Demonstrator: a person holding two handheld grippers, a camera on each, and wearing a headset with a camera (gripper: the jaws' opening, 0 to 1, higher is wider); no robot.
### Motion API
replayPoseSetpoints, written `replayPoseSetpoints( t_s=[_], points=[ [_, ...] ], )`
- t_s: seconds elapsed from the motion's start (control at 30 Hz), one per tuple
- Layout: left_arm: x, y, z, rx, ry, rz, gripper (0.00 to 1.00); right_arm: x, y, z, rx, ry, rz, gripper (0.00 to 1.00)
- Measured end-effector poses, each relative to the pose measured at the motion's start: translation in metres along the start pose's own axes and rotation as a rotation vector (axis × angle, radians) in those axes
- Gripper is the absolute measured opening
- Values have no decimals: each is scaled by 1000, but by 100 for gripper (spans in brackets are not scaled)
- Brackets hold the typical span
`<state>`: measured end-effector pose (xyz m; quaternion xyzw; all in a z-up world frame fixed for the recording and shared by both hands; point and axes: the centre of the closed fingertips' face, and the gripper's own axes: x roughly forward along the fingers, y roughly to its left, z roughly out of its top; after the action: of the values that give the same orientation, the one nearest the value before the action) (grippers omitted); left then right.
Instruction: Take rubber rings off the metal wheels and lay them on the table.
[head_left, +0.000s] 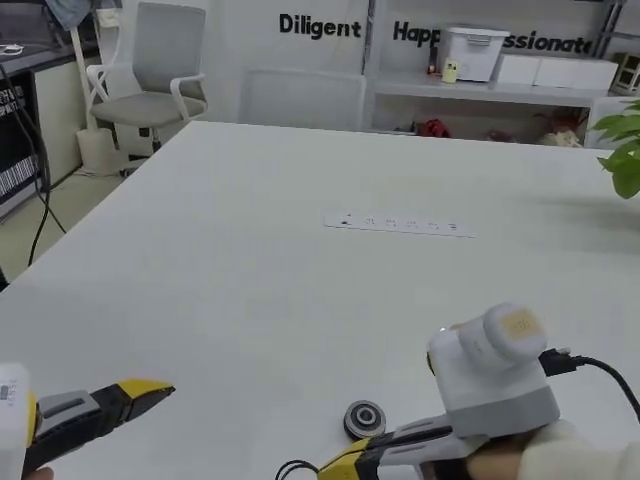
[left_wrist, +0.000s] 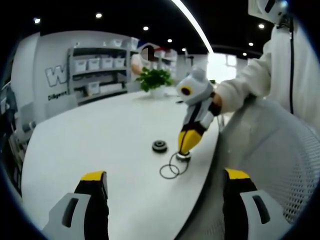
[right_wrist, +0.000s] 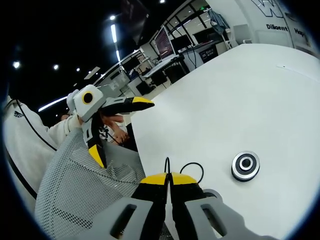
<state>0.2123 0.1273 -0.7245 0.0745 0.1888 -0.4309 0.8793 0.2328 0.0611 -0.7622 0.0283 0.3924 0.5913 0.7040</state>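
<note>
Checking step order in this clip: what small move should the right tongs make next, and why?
Probably draw the right tongs back and up a little to peel the ring clear. They look shut on a thin black ring beside a metal wheel, a loose ring already lies on the table, and the left tongs hang open, away from the work.

The desk (head_left: 300, 250) is lying wide open across its middle and far side, with only a flat power strip (head_left: 398, 223) interrupting it. The front edge is crowding up: a wheel (head_left: 364, 418) is sitting just beside the right hand-held gripper (head_left: 340, 462), rings (left_wrist: 170, 170) are lying at its tip, and the left hand-held gripper (head_left: 165, 388) is hovering well apart.
</note>
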Motion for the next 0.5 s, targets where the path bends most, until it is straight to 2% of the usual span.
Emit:
replayPoseSetpoints(
  t_s=[0.5],
  points=[
    [-2, 1, -1, -6, 3, 7, 97, 11, -8, -10, 0, 41, -10, 0]
  ],
)
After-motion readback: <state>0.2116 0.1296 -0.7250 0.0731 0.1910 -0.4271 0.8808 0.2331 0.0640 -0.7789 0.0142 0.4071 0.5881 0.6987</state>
